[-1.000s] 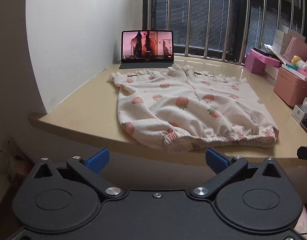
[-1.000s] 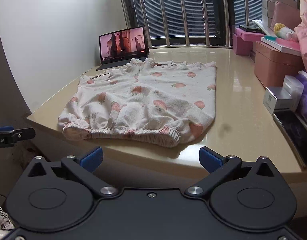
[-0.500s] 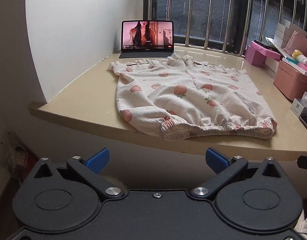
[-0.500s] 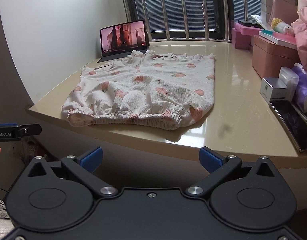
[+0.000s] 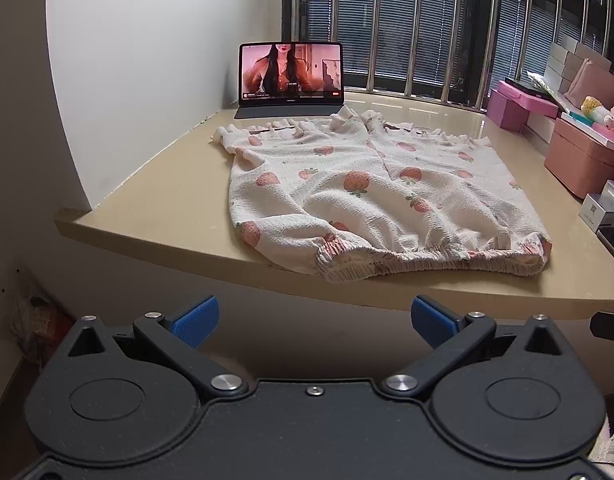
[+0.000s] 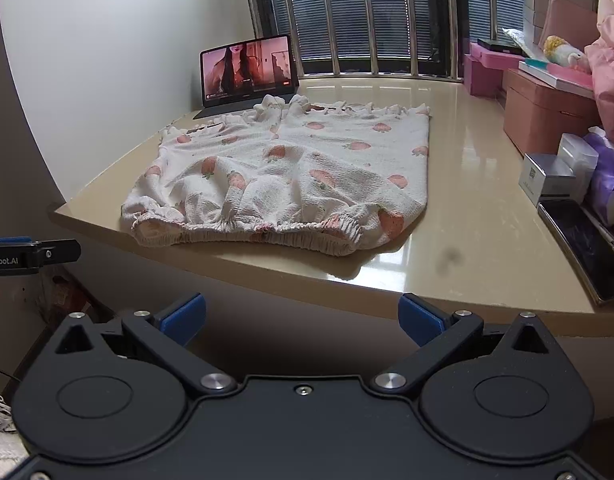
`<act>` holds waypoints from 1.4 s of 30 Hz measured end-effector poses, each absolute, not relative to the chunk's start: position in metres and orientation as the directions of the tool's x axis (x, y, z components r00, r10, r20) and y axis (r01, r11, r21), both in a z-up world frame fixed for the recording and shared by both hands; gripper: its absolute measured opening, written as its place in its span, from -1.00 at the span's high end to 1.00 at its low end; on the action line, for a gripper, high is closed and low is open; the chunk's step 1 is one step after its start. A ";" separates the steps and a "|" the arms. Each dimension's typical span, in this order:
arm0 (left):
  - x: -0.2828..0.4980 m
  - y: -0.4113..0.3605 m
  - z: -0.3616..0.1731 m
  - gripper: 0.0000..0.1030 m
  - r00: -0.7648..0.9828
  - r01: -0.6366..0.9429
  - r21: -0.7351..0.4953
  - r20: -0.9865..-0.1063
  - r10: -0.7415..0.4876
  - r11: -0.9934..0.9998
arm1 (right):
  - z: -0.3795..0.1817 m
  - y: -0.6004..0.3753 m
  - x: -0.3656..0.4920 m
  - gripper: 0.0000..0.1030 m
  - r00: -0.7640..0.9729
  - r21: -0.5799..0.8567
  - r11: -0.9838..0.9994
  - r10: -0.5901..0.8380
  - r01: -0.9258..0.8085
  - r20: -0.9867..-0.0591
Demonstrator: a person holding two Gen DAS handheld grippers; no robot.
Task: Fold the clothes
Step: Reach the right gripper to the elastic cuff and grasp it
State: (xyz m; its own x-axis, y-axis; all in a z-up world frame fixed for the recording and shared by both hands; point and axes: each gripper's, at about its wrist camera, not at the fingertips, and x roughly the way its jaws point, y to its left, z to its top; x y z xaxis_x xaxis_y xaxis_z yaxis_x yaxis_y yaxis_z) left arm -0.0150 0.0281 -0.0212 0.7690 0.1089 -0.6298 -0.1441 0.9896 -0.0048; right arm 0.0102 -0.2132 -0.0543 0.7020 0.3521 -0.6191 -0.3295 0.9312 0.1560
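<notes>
Where the beige tabletop (image 5: 155,184) meets its near edge, we see the strawberry-print garment (image 5: 371,196) lying spread out, its elastic hem almost at that edge and its frilled end toward the far side. Behind it, at the far left corner, a tablet (image 5: 291,74) stands lit. Pink boxes (image 6: 543,108) line the right edge. We hold the left gripper (image 5: 313,318) and right gripper (image 6: 301,314) off the near edge, both spread wide and empty.
</notes>
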 end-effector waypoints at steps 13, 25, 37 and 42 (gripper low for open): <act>-0.011 0.036 -0.018 -1.00 0.770 -0.171 -0.006 -0.624 0.130 0.985 | -0.049 -0.179 0.023 -1.00 0.663 0.101 0.895 0.394 -0.435 -0.637; -0.004 0.137 -0.028 -1.00 0.691 -0.428 -0.006 -0.646 0.323 0.904 | -0.075 -0.009 0.060 -0.87 0.593 -0.255 0.581 0.516 -0.773 -0.618; 0.047 0.189 -0.022 -1.00 0.692 -0.375 -0.016 -0.671 0.268 0.927 | -0.078 0.052 0.123 0.61 0.539 -0.242 0.584 0.411 -0.775 -0.735; 0.101 0.202 -0.022 -1.00 0.690 -0.286 -0.079 -0.708 0.148 0.955 | -0.053 0.022 0.164 0.81 0.385 0.075 0.632 0.557 -0.772 -0.736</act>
State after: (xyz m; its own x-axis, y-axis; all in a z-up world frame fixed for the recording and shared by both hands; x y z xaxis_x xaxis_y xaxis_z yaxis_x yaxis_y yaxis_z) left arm 0.1008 0.2017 -0.0219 0.6905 0.1481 -0.7080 -0.2858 0.9550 -0.0789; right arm 0.1644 0.0218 -0.0531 0.3846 0.5570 -0.7361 -0.7715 0.6317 0.0750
